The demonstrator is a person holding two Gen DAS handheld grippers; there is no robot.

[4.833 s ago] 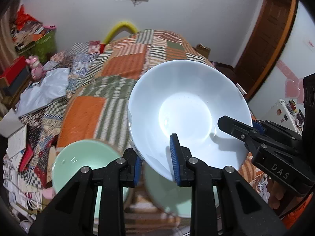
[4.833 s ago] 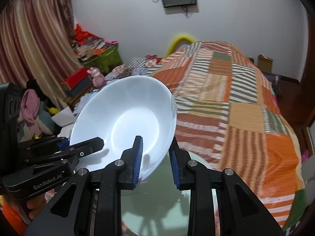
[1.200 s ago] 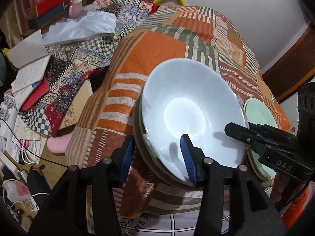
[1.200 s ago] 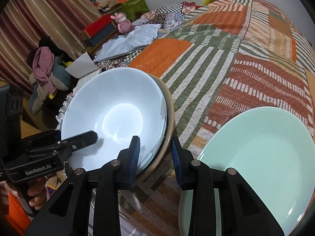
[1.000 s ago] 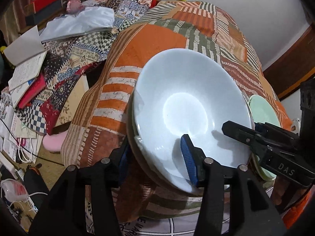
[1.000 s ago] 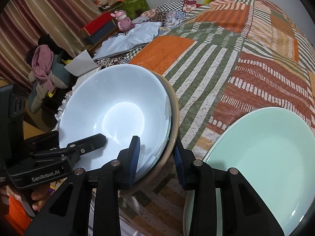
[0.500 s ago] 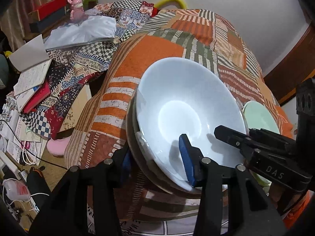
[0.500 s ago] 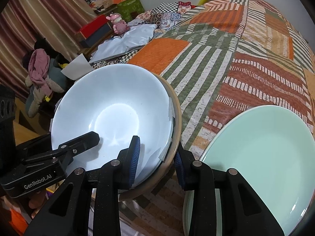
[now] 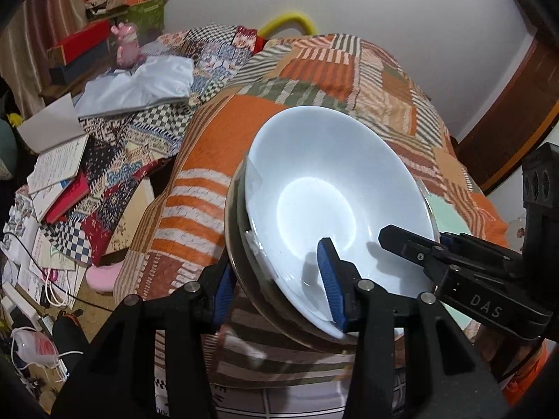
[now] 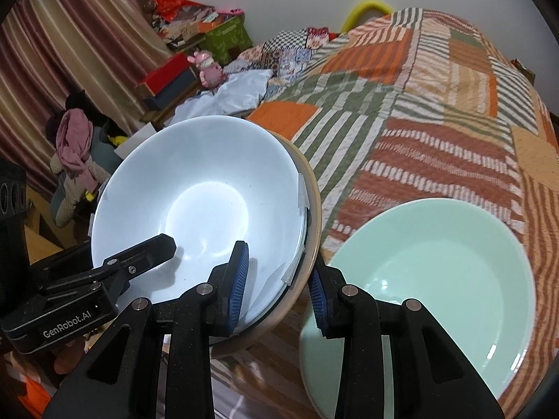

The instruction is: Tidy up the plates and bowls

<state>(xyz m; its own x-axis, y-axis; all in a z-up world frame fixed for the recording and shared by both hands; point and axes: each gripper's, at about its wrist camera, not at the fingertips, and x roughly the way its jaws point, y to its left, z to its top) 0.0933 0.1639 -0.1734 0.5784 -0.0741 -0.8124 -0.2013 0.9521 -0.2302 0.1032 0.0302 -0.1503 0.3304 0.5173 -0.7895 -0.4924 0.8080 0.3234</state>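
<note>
A: Where's the stack now?

B: White bowl point(image 9: 335, 188) sits nested in a tan-rimmed bowl point(image 10: 312, 209), w/ what looks like clear plastic between them. Both grippers have it by the near rim, over the near left corner of the bed point(image 10: 436, 111), tilted toward the cams.

A: Grips?

B: Left gripper point(image 9: 276, 291) is clenched across the rim of both bowls, one pad inside the white bowl, the other under the tan one. Right gripper point(image 10: 277, 284) does the same from the right side, one pad in the bowl, one outside the tan rim. Firm on both, I'd say.

A: And the plate?

B: Green plate point(image 10: 429, 286) lies flat on the bed near its front edge, just beside the stack on the right. The right gripper's outer finger hangs above the plate's left edge; can't tell if it touches.

A: Which step, then?

B: Prob. carrying the nested bowls as one unit, maybe to set them on or next to the plate. That's a guess.

A: Next move needs?

B: Keep both hands level w/ each other so the white bowl doesn't slide on that plastic, clear the plate rim, lower evenly, let go only once the base rests.
</note>
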